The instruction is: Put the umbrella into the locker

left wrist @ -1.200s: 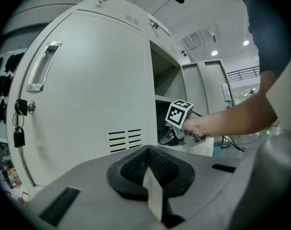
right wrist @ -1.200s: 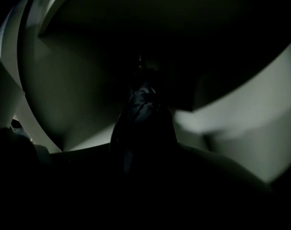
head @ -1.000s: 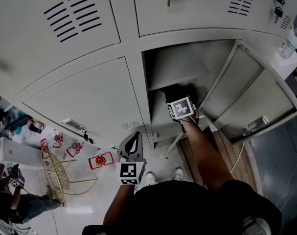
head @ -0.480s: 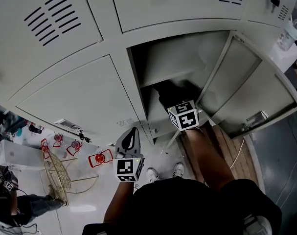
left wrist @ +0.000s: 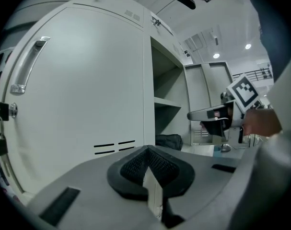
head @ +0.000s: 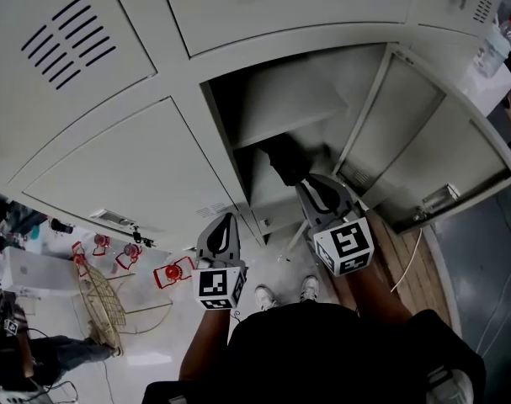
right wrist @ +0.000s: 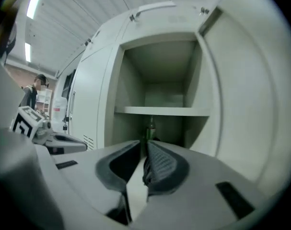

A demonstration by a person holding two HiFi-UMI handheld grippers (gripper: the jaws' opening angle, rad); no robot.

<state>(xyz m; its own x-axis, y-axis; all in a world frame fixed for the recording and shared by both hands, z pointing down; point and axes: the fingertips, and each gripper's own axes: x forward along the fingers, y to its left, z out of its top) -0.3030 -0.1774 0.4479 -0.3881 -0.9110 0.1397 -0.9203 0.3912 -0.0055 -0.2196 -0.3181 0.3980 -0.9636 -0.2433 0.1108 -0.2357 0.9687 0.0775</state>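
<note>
The dark folded umbrella (head: pixel 284 160) is found inside the open grey metal locker (head: pixel 280 99), below its shelf, directly ahead of the nearer right tongs (head: pixel 312 188), which are closing empty, while the left tongs (head: pixel 225 223) are shut on nothing.

Ahead of the left gripper (left wrist: pixel 147 153), whose jaws carry black, ribbed, rubbery-looking pads (left wrist: pixel 131 166) set in smooth matt grey plastic, the locker (left wrist: pixel 87 95) shows pale grey painted sheet metal with a soft satin sheen, and its door handle (left wrist: pixel 29 63) is bright polished metal. Beyond the jaws and to their right, in the open compartment, the umbrella (left wrist: pixel 169 141) is dull black cloth, matt and soft-looking. Below the jaws in the head view the floor (head: pixel 146 343) is white and glossy, with bare wooden boards (head: pixel 381 247) off to their right.
</note>
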